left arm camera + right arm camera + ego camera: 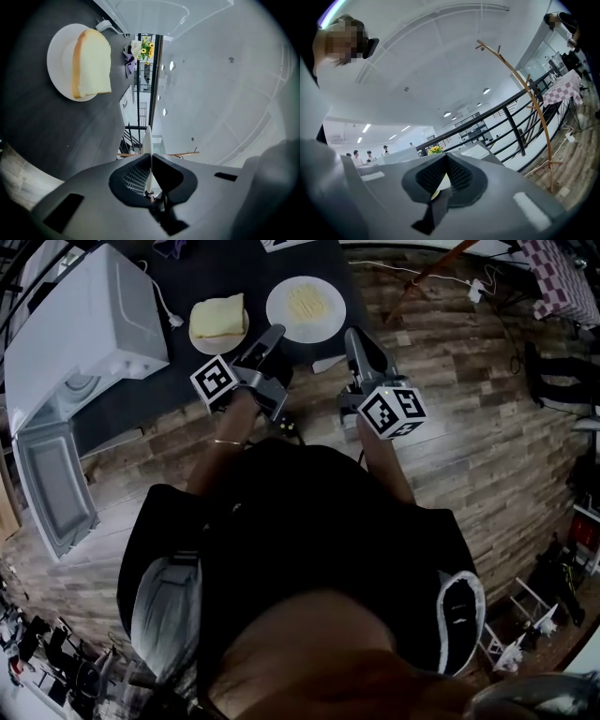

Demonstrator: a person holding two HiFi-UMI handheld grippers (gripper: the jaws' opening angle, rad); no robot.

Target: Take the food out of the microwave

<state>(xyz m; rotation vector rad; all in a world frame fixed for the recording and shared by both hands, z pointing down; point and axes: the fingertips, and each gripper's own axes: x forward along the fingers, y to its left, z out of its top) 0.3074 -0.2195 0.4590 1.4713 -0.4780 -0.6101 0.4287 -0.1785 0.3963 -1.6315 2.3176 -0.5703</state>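
Since both plates stand outside the oven, the food is already out, and the two tools work low at the near edge of the dark desk (159, 390). At 12 o'clock in the head view the left hand-held gripper (276, 331) lies rolled on its side, so its jaws close from above and below. Its own view shows them pinching a thin white rim seen edge-on. I judge this to be the rim of the plate (330, 329) that carries the yellow food (305, 304). Whether that plate rests on the desk or hangs just over it cannot be told.

At 1 o'clock, just beside the same plate, the right hand-held gripper (352, 334) has its jaws pressed together. A pale yellowish sliver shows in the notch behind its tips, and I cannot name it.

At 11 o'clock a second plate (217, 347) holds a slice of bread (220, 315). Farther off, at 10 o'clock, stands the white microwave (84, 324), with its door (52, 484) swung wide toward 9 o'clock, probably to give the tools free passage.

No brand or word can be read. The left cube (214, 381) and the right cube (392, 413) bear only square black-and-white markers. The print on a small card (125, 101) at the desk's far side is too small to make out.
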